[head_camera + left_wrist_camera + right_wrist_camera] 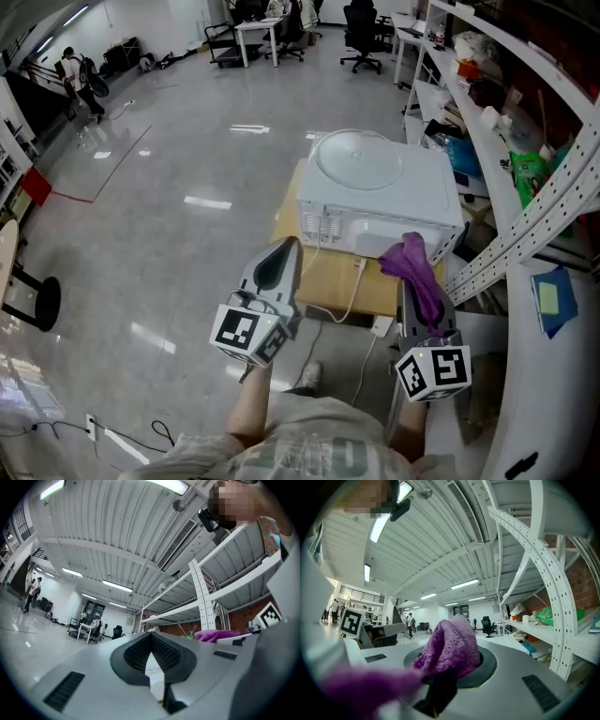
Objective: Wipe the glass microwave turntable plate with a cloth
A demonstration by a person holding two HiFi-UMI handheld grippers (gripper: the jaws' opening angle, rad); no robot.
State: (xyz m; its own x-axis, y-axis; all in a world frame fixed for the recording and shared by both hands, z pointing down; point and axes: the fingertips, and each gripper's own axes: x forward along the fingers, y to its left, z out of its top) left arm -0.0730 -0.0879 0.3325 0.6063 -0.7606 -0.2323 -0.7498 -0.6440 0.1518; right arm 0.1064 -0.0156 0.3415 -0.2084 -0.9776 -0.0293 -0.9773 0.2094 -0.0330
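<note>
The glass plate (359,159) seems to lie loose atop the microwave (375,211), so a hard swipe of the purple cloth (452,648) clenched by the right gripper (451,665) could slide it off, while the left gripper (150,654), fingers pressed together on nothing, steadies nothing.

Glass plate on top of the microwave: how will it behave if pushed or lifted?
The glass plate looks rigid and probably breakable. Lying flat on the smooth-topped microwave, it would likely slide rather than tip.

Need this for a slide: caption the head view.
Right gripper clamps a purple cloth, left gripper shut, empty; glass turntable plate lies atop the white microwave.
</note>
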